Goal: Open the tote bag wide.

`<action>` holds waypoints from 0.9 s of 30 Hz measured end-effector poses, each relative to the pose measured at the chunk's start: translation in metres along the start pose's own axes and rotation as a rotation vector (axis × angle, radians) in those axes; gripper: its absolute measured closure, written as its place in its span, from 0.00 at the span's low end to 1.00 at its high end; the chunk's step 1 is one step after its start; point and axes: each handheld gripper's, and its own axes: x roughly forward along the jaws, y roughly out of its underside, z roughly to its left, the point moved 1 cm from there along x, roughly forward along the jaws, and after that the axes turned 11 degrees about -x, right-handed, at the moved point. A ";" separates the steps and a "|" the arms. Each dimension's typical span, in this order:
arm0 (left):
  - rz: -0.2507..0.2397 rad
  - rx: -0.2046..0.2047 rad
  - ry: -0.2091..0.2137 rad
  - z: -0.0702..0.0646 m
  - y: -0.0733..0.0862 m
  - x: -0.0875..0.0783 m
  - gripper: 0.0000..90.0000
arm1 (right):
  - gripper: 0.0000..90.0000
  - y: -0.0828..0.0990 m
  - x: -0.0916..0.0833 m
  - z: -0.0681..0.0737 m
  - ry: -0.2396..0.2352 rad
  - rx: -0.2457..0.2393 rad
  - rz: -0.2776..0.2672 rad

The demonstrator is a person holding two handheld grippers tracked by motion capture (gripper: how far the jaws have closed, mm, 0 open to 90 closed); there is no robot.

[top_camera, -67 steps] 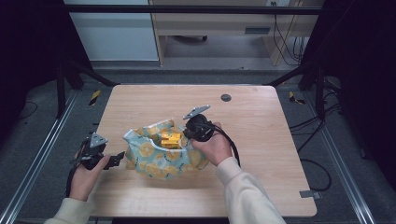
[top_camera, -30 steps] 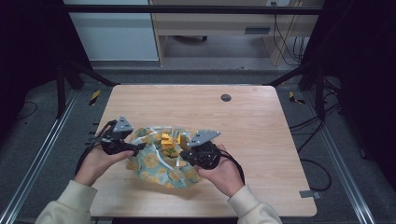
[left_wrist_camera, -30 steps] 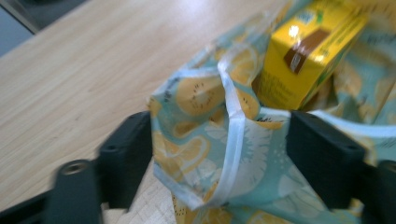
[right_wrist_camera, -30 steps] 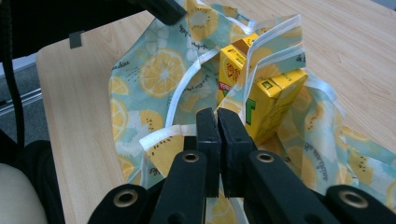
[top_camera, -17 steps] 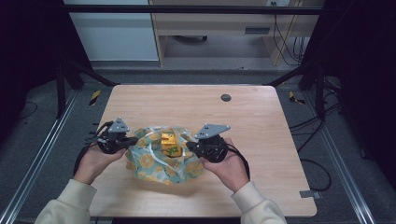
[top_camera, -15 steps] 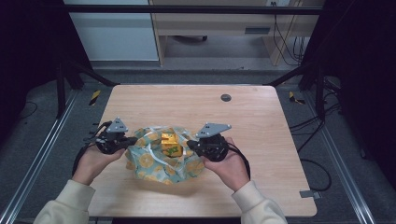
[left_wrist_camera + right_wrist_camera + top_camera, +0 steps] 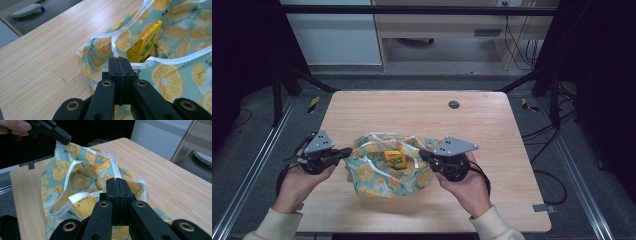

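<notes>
Both grippers clamped on opposite edges of the open bag, near the front of the table.

I see the bag (image 7: 384, 170), teal cloth printed with orange slices and trimmed in white, lying on the wooden table (image 7: 492, 125) toward the person's side, its mouth spread open between the two tools. My left gripper (image 7: 119, 60) has its jaws pressed together on the white trim at the bag's left rim; in the high view it sits at the bag's left edge (image 7: 344, 151). My right gripper (image 7: 117, 180) has its jaws closed on the trim at the right rim, and in the high view it meets the bag's right edge (image 7: 424, 154). A yellow box (image 7: 395, 158) with green markings rests inside the bag, tilted, and shows past the left jaws (image 7: 143, 42). A small dark round fitting (image 7: 454, 104) sits in the tabletop, well apart from the bag.
</notes>
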 end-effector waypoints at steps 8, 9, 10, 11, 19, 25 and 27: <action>0.046 0.032 0.023 -0.013 0.016 0.002 1.00 | 1.00 0.029 -0.003 0.009 -0.057 -0.010 0.076; 0.048 0.032 0.026 -0.013 0.018 0.002 1.00 | 1.00 0.029 -0.003 0.009 -0.057 -0.010 0.076; 0.049 0.033 0.027 -0.014 0.019 0.002 1.00 | 1.00 0.034 -0.003 0.010 -0.063 -0.002 0.085; 0.050 0.036 0.025 -0.014 0.020 0.002 1.00 | 1.00 0.034 -0.003 0.010 -0.063 -0.002 0.085; 0.062 0.029 0.033 -0.016 0.027 0.004 1.00 | 1.00 0.048 -0.003 0.009 -0.067 0.024 0.111; 0.108 0.036 0.032 -0.018 0.038 0.014 1.00 | 1.00 0.060 0.002 0.011 -0.082 0.038 0.150; 0.119 0.037 0.035 -0.018 0.041 0.016 1.00 | 1.00 0.065 0.005 0.013 -0.089 0.038 0.164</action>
